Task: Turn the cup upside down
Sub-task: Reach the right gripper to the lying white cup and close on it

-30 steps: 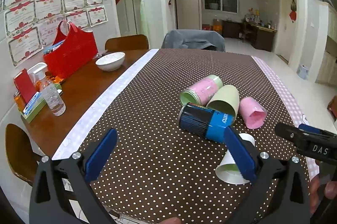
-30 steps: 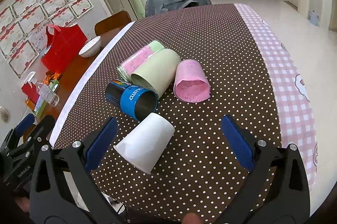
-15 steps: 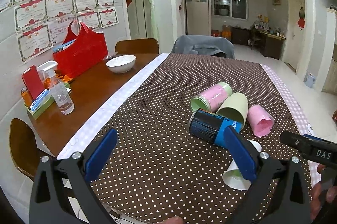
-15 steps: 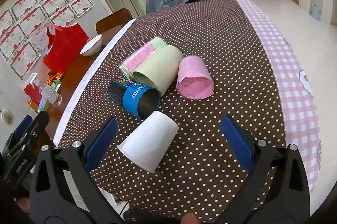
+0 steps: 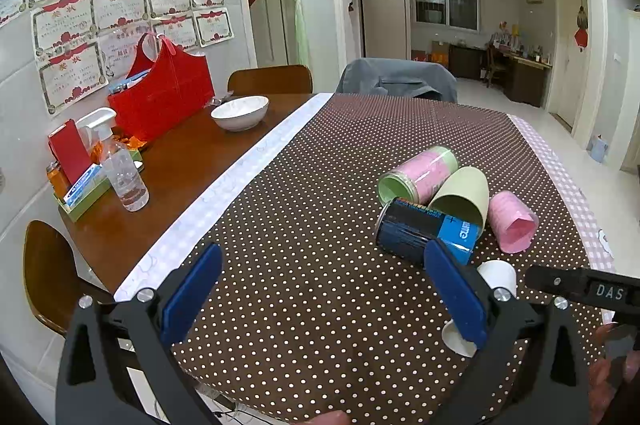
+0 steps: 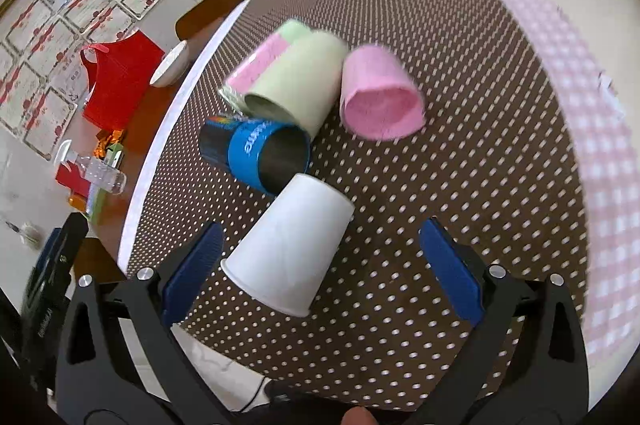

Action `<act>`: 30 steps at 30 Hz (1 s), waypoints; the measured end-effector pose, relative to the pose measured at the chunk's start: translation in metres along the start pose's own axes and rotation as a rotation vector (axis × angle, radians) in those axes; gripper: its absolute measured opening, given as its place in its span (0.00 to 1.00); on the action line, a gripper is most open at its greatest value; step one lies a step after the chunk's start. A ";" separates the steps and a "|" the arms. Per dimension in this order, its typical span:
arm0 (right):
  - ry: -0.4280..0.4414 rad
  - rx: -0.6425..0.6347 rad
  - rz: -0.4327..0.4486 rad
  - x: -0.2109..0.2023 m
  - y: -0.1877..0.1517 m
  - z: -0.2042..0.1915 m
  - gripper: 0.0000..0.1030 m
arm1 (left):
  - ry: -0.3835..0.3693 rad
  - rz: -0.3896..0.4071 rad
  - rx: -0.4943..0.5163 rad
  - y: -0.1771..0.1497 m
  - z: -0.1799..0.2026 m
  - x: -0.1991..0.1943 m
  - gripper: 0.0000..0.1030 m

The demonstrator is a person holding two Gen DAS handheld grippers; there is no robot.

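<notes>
Several cups lie on their sides on the brown dotted tablecloth (image 6: 460,185). A white paper cup (image 6: 288,245) lies nearest, its rim toward me, between the fingers of my open right gripper (image 6: 320,277), closer to the left finger. Behind it lie a blue cup (image 6: 256,153), a pale green cup (image 6: 296,85), a pink-and-green cup (image 6: 264,59) and a pink cup (image 6: 376,93). In the left wrist view my left gripper (image 5: 320,293) is open and empty above the near table edge; the white cup (image 5: 494,275) shows partly behind its right finger.
On the bare wooden table at left stand a white bowl (image 5: 240,111), a red bag (image 5: 164,97), a spray bottle (image 5: 120,169) and a tray of small items (image 5: 80,191). Chairs stand at the far end (image 5: 396,81) and the near left (image 5: 48,273).
My right gripper has moved forward and down toward the white cup, which is now larger and between its fingers. My left gripper has drawn back and tilted up a little. The cups have not moved.
</notes>
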State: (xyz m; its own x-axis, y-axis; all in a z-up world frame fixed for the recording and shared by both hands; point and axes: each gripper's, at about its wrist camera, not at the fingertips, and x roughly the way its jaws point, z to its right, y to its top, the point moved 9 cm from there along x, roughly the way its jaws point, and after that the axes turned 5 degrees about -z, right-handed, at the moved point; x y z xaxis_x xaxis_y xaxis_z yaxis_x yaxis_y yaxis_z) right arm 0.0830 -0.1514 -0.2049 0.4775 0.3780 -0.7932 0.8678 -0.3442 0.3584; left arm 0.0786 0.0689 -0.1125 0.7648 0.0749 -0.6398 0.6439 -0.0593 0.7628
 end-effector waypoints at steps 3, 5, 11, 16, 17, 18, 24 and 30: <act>0.005 0.015 -0.033 0.011 -0.001 -0.002 0.94 | -0.009 -0.008 -0.006 -0.002 -0.002 0.004 0.96; 0.008 0.029 -0.057 0.019 -0.002 -0.003 0.94 | -0.013 -0.012 -0.009 -0.002 -0.003 0.006 0.96; 0.001 0.063 -0.113 0.039 -0.003 -0.006 0.94 | -0.022 -0.029 -0.010 -0.005 -0.004 0.015 0.96; -0.003 0.077 -0.150 0.051 -0.001 -0.008 0.89 | -0.034 -0.045 -0.010 -0.008 -0.003 0.023 0.96; -0.013 0.076 -0.157 0.054 0.000 -0.008 0.87 | -0.037 -0.049 -0.008 -0.008 -0.002 0.025 0.96; -0.018 0.075 -0.162 0.056 0.000 -0.008 0.85 | -0.039 -0.051 -0.006 -0.008 -0.001 0.026 0.96; 0.010 0.041 -0.201 0.064 -0.001 -0.012 0.74 | -0.050 -0.051 0.003 -0.011 0.004 0.025 0.96; 0.088 0.043 -0.182 0.054 -0.005 -0.011 0.59 | -0.047 -0.044 0.009 -0.013 0.005 0.019 0.96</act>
State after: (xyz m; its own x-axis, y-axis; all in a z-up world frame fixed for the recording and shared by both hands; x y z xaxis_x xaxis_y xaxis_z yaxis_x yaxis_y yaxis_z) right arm 0.1059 -0.1195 -0.2439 0.3251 0.5106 -0.7960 0.9352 -0.2988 0.1903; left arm 0.0853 0.0662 -0.1348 0.7355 0.0312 -0.6768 0.6771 -0.0660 0.7329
